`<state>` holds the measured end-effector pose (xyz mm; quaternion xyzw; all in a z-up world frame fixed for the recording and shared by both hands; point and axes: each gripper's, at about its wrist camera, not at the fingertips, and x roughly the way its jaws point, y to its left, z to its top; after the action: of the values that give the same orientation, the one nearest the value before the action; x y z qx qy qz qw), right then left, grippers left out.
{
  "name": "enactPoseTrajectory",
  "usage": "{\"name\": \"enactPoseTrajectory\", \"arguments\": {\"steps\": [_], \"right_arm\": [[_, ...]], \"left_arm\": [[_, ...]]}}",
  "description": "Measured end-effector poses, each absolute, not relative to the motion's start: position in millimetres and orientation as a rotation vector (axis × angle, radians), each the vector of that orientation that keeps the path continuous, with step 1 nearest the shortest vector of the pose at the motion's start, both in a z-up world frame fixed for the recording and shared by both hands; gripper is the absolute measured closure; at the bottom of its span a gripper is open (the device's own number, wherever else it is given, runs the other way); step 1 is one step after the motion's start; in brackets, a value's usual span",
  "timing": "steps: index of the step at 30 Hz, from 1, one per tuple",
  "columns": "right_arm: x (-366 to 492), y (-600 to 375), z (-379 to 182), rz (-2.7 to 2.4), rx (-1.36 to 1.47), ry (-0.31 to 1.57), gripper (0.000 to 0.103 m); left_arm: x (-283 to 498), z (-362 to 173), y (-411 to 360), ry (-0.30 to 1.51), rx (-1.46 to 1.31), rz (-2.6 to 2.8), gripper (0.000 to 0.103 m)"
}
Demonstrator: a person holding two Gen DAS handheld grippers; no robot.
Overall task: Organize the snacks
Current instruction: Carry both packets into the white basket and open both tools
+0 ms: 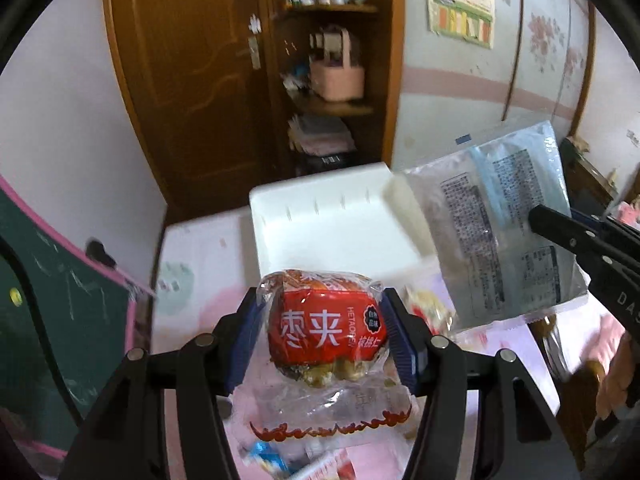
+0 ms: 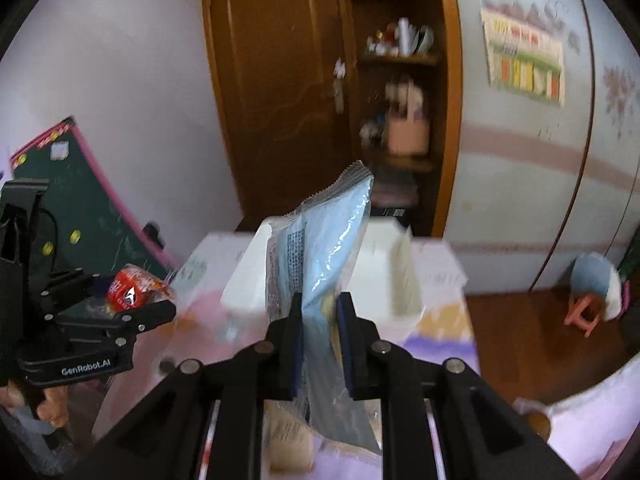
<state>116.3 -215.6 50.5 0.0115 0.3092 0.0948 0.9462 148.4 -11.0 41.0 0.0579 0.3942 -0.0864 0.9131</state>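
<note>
I have the left hand-held gripper (image 1: 326, 330) closed on a red snack pack (image 1: 326, 332), with its blue pads pressing on both sides of it, up in the air over the counter (image 1: 200, 264). My right hand-held gripper (image 2: 319, 340) is squeezed narrow on a light blue snack bag (image 2: 332, 256), which stands up tall between its pads. The counter has a pale cover with pink and purple shapes on it. A white box (image 1: 320, 216) sits near the far edge of the counter, and more snack packs (image 1: 428, 308) lie just beside it on the cover. Behind the counter I see a brown wooden door (image 1: 180, 80) and brown shelves (image 1: 332, 56) with small things and a pink basket (image 1: 338, 76). A green board with a pink edge (image 1: 60, 280) leans by the left side. The wall on the right has a paper chart (image 1: 460, 8). A small pink stool (image 2: 588, 304) stands on the brown floor.
</note>
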Motion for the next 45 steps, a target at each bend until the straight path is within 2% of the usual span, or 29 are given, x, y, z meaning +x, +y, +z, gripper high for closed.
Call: {"name": "enactPoseTrajectory", "arguments": {"steps": [6, 17, 20, 21, 22, 23, 25, 27, 33, 45], "right_arm": [[185, -222, 61, 0.113, 0.070, 0.596, 0.088], [288, -212, -9, 0.035, 0.093, 0.750, 0.087], [302, -210, -38, 0.037, 0.122, 0.836, 0.079], [303, -209, -45, 0.042, 0.122, 0.844, 0.076], [305, -207, -49, 0.046, 0.118, 0.851, 0.071], [304, -206, -53, 0.045, 0.111, 0.855, 0.067], [298, -204, -56, 0.041, 0.099, 0.836, 0.052], [293, -203, -55, 0.038, 0.090, 0.820, 0.048], [271, -207, -46, 0.047, 0.119, 0.797, 0.047], [169, -208, 7, 0.058, 0.125, 0.750, 0.047]], "left_arm": [[228, 56, -19, 0.773, 0.117, -0.104, 0.045], [333, -37, -34, 0.913, 0.131, -0.018, 0.043], [342, -60, -36, 0.923, 0.136, 0.004, 0.032], [345, -66, -37, 0.925, 0.140, 0.002, 0.018], [345, -72, -39, 0.925, 0.142, -0.005, 0.010], [346, -75, -39, 0.918, 0.140, -0.012, 0.010], [341, -79, -39, 0.910, 0.144, -0.023, 0.010], [338, -81, -38, 0.913, 0.139, -0.028, 0.010], [314, -68, -35, 0.893, 0.102, -0.054, 0.010], [223, -11, -22, 0.841, 0.002, -0.098, 0.010]]}}
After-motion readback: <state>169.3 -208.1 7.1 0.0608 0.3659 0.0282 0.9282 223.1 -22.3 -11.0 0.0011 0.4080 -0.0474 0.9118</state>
